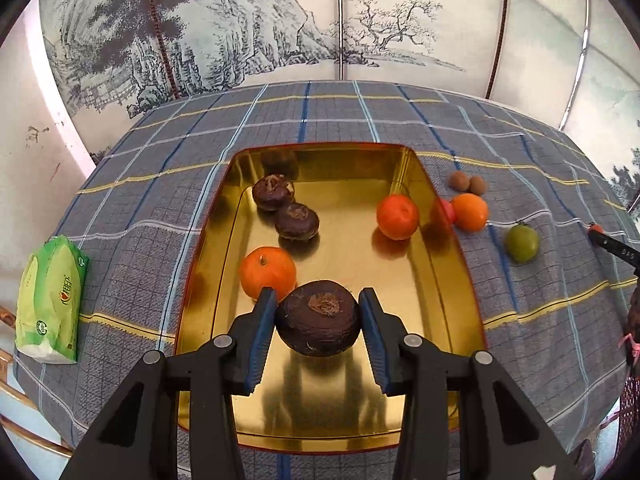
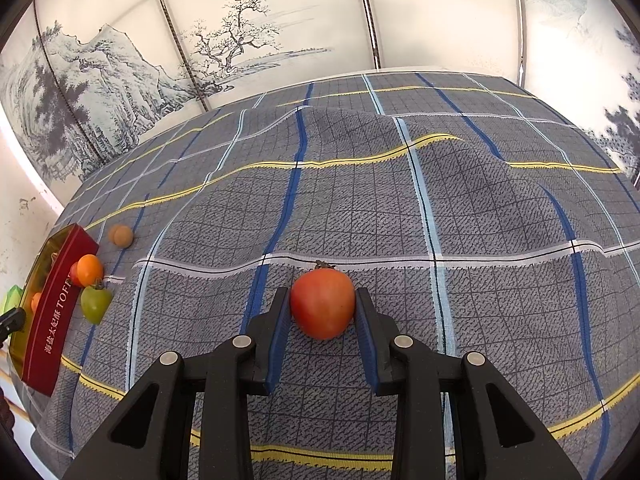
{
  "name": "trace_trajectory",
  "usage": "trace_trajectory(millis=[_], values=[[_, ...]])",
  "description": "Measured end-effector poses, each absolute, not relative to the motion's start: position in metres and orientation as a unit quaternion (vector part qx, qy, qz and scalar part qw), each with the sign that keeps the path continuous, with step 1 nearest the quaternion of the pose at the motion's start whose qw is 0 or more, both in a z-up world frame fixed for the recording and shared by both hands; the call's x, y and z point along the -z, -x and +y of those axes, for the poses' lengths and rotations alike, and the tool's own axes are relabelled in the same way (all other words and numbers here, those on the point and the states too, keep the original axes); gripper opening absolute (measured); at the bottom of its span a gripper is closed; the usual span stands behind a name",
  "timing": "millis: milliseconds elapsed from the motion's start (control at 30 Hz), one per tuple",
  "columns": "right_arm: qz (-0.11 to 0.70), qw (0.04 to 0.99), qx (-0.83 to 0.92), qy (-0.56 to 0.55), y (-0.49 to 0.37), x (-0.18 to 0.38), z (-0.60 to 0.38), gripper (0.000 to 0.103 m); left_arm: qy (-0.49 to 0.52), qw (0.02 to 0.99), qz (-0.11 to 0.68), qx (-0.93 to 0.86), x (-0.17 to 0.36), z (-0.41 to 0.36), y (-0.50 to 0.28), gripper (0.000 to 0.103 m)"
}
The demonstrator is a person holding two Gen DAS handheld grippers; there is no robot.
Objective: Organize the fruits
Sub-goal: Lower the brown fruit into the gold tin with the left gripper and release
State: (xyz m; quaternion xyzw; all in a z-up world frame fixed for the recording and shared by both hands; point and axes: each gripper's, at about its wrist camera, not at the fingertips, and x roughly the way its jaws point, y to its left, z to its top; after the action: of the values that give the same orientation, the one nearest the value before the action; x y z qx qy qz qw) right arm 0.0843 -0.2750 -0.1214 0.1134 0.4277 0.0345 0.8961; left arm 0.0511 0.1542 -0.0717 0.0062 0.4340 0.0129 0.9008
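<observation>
My left gripper (image 1: 318,312) is shut on a dark brown water chestnut (image 1: 318,322) and holds it over the near part of the gold tray (image 1: 440,264). In the tray lie two more water chestnuts (image 1: 273,192) (image 1: 297,221) and two oranges (image 1: 268,272) (image 1: 397,216). My right gripper (image 2: 322,308) is shut on a red tomato (image 2: 322,304) low over the plaid cloth. Right of the tray lie an orange (image 1: 470,212), a green tomato (image 1: 521,243) and two small brown fruits (image 1: 468,183).
A green tissue pack (image 1: 50,300) lies on the cloth left of the tray. The tray's red outer wall (image 2: 52,328) shows at the far left of the right wrist view. The plaid tablecloth (image 2: 440,200) is wrinkled into ridges. A painted folding screen stands behind the table.
</observation>
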Motion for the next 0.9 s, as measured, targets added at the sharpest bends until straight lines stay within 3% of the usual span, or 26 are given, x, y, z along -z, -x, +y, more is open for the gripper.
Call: trace_trajectory(millis=[900], values=[[0.428,0.896,-0.034,-0.112,-0.085,0.121,-0.274,0.033,-0.015,0.904,0.427,-0.023,0.089,0.169,-0.062,0.038]])
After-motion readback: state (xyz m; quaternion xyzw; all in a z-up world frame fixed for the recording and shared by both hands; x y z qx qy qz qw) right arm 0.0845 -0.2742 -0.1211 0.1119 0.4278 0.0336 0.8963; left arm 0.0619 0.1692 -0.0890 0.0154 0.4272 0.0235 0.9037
